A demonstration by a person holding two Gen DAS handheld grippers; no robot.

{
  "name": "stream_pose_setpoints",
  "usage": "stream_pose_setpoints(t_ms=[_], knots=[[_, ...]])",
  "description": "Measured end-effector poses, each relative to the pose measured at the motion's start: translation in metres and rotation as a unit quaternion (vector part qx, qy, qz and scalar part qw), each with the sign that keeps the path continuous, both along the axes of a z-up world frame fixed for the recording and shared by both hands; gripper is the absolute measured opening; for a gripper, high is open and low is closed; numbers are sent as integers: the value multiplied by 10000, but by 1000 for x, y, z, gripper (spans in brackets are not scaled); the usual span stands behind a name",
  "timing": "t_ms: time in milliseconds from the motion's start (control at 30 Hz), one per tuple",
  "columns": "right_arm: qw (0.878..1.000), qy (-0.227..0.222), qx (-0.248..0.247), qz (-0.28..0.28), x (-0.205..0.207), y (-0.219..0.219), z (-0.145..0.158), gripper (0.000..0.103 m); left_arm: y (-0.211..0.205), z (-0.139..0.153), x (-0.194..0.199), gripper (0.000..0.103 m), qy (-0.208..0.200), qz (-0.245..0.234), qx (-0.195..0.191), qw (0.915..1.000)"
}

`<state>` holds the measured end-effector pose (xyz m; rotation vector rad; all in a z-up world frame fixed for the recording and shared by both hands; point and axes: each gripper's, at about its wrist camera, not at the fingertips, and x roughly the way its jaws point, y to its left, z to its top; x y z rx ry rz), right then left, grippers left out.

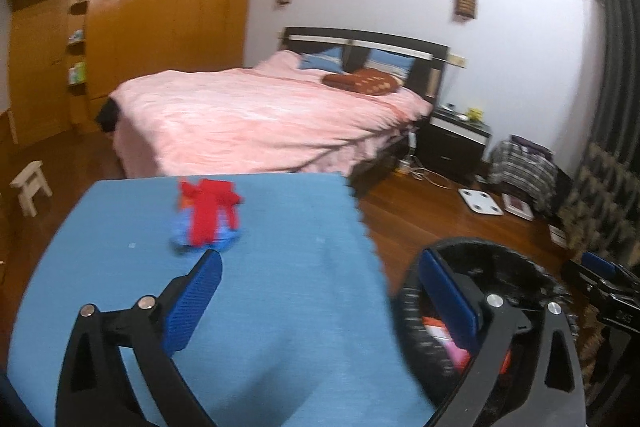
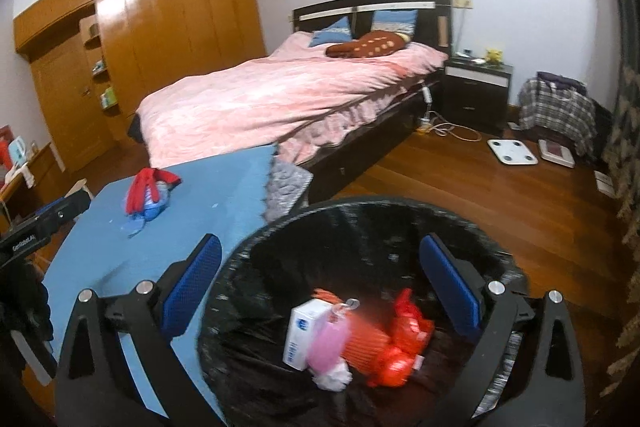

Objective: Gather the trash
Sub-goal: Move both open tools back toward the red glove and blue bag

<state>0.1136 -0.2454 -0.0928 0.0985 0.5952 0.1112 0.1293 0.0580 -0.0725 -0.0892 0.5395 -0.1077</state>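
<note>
A crumpled red and blue piece of trash (image 1: 208, 217) lies on the blue table (image 1: 280, 307), just beyond my left gripper (image 1: 320, 267). That gripper stands open with nothing between its fingers. The same trash (image 2: 150, 193) shows at the left of the right wrist view. My right gripper (image 2: 320, 247) hangs open and empty over the black-bagged bin (image 2: 360, 211). Inside the bin lie a white box (image 2: 302, 331), a pink wrapper (image 2: 332, 343) and red wrappers (image 2: 404, 339). The bin (image 1: 480, 247) stands beside the table's right edge.
A bed with a pink cover (image 2: 280, 95) stands behind the table. A dark nightstand (image 2: 476, 91), a white scale (image 2: 512, 151) and a pile of clothes (image 2: 556, 107) sit on the wood floor. A wooden wardrobe (image 1: 140, 39) and a small stool (image 1: 30, 187) are at the left.
</note>
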Motion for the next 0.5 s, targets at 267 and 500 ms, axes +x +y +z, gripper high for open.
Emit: stream_pose_setpoints(t_ms=[267,500], knots=[[9985,62,-79,540,38,65,-5,97,60,-11,5,97,36,677,102,9976],[9955,40,-96,938,78,115,-9,97,104,-26,21,97,91,1186,188,9927]])
